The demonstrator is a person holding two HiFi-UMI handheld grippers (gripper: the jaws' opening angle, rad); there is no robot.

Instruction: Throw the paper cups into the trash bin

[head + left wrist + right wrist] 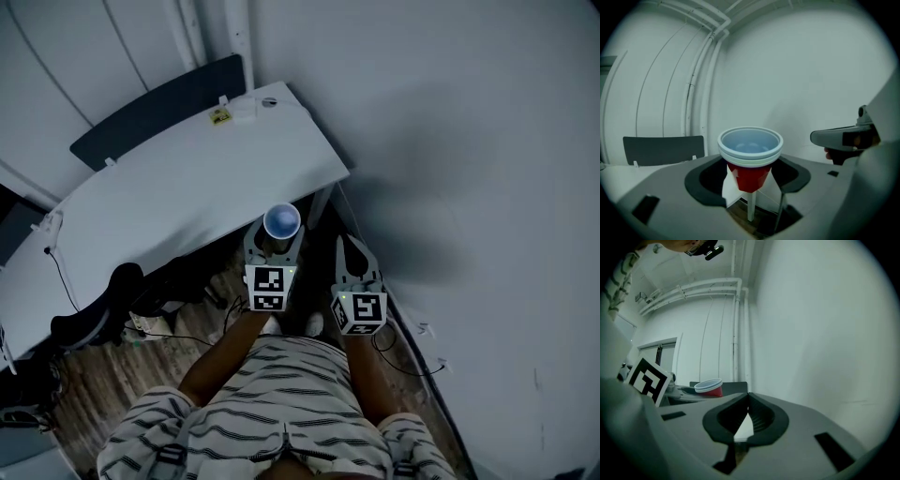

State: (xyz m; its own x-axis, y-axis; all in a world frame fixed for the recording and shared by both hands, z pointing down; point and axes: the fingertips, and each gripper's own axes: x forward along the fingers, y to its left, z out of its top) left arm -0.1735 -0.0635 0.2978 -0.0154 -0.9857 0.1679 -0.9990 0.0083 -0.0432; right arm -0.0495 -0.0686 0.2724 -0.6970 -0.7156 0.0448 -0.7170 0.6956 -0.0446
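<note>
A stack of red paper cups with white rims and pale blue insides stands upright between the jaws of my left gripper, which is shut on it. In the head view the cups show from above just past the white table's corner, with the left gripper below them. My right gripper hangs beside it to the right, its jaws pressed together with nothing in them. The right gripper view shows its shut jaws and the cups off to the left. No trash bin is in view.
A white table runs from the left to a corner near the cups, with a dark panel behind it. A white wall fills the right side. Cables and dark items lie on the wooden floor under the table.
</note>
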